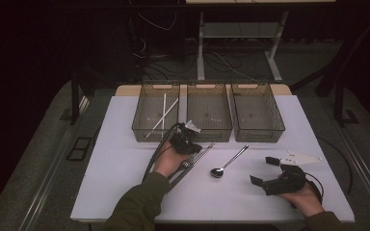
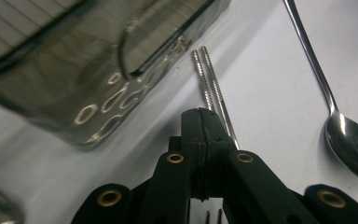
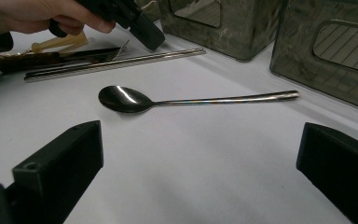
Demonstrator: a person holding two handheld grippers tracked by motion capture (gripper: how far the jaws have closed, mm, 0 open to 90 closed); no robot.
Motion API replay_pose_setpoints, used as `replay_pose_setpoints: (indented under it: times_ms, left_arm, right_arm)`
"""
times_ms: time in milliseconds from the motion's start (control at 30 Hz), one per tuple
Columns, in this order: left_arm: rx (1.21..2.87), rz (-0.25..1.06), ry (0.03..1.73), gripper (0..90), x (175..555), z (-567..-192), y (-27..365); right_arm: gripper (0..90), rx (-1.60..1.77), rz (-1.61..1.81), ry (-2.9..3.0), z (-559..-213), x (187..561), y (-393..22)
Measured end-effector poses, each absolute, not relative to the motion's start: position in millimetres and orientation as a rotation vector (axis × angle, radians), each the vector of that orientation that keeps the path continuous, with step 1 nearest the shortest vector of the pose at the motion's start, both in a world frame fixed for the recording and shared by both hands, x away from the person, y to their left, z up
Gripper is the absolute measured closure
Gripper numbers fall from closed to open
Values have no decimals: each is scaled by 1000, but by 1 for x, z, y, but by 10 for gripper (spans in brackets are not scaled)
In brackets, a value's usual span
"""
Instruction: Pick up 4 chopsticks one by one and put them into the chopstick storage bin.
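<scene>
High view: white chopsticks (image 1: 163, 115) already in left bin (image 1: 142, 126); left gripper (image 1: 189, 142) over cutlery pile (image 1: 192, 161).
Left gripper view: jaws pressed together, empty, above metal chopsticks (image 2: 206, 79).
Right gripper view: right gripper (image 3: 200, 175) wide open, idle before spoon (image 3: 135, 99). Most sorting remains.

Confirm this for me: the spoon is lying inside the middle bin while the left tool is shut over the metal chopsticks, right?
Not quite. The spoon lies on the white table in front of the bins, not inside the middle bin, as the high view shows. The rest holds: the left tool is shut over the metal chopsticks.
</scene>
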State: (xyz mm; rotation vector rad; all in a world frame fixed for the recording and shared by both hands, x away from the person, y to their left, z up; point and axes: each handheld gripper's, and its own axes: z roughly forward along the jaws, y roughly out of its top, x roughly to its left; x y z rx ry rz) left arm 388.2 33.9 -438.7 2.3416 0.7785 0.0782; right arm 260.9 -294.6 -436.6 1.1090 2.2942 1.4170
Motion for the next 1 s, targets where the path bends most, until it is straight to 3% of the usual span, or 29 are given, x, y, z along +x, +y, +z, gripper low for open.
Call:
replay_pose_setpoints:
  times_ms: [1000]
  left_arm:
    - [2426, 46, 576, 897, 377, -438, 11]
  right_arm:
    - [8, 1105, 1419, 2294, -437, 261, -294]
